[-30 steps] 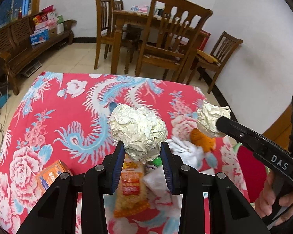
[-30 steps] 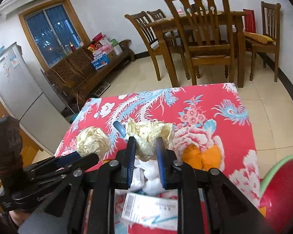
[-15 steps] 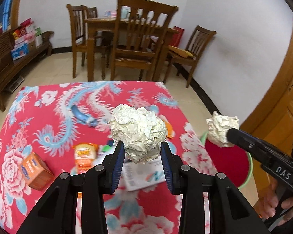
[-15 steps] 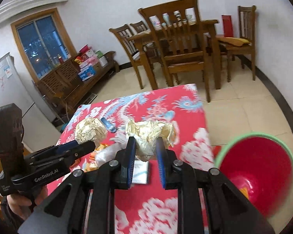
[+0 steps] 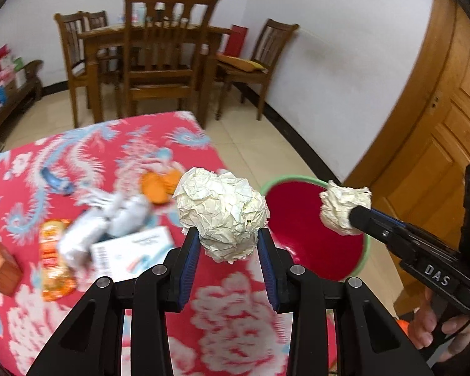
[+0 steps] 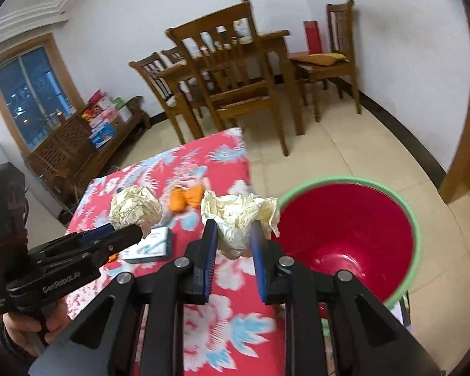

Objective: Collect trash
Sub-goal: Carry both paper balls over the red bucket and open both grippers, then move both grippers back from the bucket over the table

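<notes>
My left gripper (image 5: 228,244) is shut on a big crumpled paper ball (image 5: 222,211), held above the right edge of the red floral table (image 5: 235,322). My right gripper (image 6: 234,238) is shut on a smaller crumpled paper wad (image 6: 239,216). In the left wrist view the right gripper (image 5: 357,213) holds that wad (image 5: 343,205) over the red bin with a green rim (image 5: 313,241). The bin (image 6: 347,235) stands on the floor just right of the table. The left gripper (image 6: 134,233) with its ball (image 6: 134,208) shows at the left of the right wrist view.
On the table lie an orange wrapper (image 5: 159,185), white crumpled tissue (image 5: 109,216), a white leaflet (image 5: 131,250), a snack packet (image 5: 53,260), a small orange box (image 5: 1,266) and a blue object (image 5: 54,181). Wooden chairs (image 5: 163,56) and a dining table stand behind. A wooden door (image 5: 435,144) is at right.
Both grippers have swung to the right with their paper balls, from over the middle of the table to its right edge. The red bin has come into full view.
</notes>
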A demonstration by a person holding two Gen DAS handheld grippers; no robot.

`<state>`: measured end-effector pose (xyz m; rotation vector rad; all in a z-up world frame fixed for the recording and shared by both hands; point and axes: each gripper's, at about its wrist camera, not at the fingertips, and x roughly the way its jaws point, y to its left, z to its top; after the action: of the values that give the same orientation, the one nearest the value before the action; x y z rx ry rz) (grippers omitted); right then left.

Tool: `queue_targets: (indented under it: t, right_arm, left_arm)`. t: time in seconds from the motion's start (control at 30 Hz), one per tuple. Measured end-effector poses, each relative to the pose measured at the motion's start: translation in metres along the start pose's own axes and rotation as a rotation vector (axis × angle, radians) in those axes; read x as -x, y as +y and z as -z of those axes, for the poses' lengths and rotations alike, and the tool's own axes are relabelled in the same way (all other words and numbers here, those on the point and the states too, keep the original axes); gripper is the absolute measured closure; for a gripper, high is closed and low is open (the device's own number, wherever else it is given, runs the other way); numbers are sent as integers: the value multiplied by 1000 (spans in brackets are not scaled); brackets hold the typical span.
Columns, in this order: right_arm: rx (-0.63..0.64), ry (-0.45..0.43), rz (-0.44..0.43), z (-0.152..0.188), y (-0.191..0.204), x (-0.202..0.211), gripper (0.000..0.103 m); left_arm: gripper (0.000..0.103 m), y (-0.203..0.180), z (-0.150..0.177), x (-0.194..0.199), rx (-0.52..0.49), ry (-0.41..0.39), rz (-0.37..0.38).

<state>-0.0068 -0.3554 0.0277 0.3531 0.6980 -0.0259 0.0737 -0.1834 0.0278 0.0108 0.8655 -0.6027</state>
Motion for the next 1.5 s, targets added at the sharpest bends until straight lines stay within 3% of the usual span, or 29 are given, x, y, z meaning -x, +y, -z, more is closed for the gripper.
queue_targets:
  t: [0.33, 0.87, 1.03, 1.1, 1.5]
  right_arm:
    - [-78, 32, 121, 11, -51, -7, 78]
    - [-205, 91, 188, 25, -112, -22, 75]
    - [-221, 92, 186, 25, -119, -22, 60]
    - [-225, 89, 184, 24, -121, -22, 55]
    - [-233, 73, 172, 23, -121, -13, 54]
  left_arm:
    - [65, -44, 9, -42, -60, 60, 49]
    - [60, -83, 8, -104, -126, 155, 79]
    - [41, -88, 9, -105, -149, 149, 84]
    - [41, -87, 9, -105, -142, 149, 84]
    - [41, -65, 4, -94, -75, 129, 70]
